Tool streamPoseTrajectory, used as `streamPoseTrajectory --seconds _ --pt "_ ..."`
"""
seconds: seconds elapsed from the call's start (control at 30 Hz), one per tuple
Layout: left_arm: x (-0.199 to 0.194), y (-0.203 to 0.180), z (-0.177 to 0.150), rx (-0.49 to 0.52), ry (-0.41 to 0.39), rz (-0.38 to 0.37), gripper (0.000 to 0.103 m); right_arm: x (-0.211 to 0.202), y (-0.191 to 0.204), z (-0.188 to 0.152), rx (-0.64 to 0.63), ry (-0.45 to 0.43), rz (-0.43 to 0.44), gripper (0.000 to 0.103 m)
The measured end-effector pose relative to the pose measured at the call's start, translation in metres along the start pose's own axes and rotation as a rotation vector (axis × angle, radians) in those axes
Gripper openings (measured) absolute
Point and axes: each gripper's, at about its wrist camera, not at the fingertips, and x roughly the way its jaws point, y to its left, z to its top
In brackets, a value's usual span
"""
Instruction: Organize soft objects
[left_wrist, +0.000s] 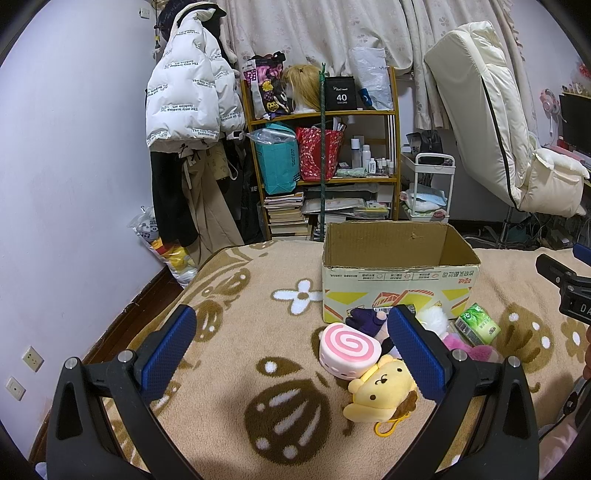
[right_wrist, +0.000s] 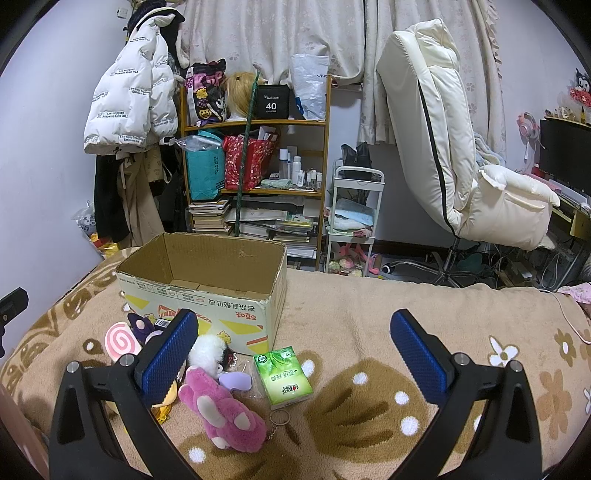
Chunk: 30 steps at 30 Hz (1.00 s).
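Pink plush (right_wrist: 225, 417) just beside right hand-held gripper (right_wrist: 293, 347), jaws spread wide

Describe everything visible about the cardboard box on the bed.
The cardboard box is open-topped, its flaps gone or folded away, with a ragged rim and plain brown corrugated inside walls. Its pale front carries upside-down Korean lettering, yellow and red graphics, and a barcode label. It stands upright on the brown floral blanket. What shows of the inside looks empty. Plush toys crowd its front.

Bedroom, domestic: bed with flower-patterned fleece blanket (right_wrist: 369, 332); wooden shelf (right_wrist: 255, 125) of books, bags, toiletries; puffer jacket (left_wrist: 184, 92) hung; curtains (right_wrist: 277, 33); reclining chair (right_wrist: 443, 129).
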Motion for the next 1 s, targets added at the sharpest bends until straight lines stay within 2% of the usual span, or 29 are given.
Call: streamPoseTrajectory --seconds 0.47,0.8,1.0 --pt "0.009 0.009 -0.001 0.006 0.024 -0.004 0.102 0.003 0.001 0.0 0.003 0.013 0.0 0.103" --pt "0.031 -0.005 0.009 0.028 0.076 -0.017 0.102 0.036 -0.017 -0.004 0.114 0.116 0.043 0.103" --pt "0.055 -0.021 0.009 0.032 0.164 -0.045 0.102 0.059 -0.016 -0.008 0.137 0.2 0.063 0.103"
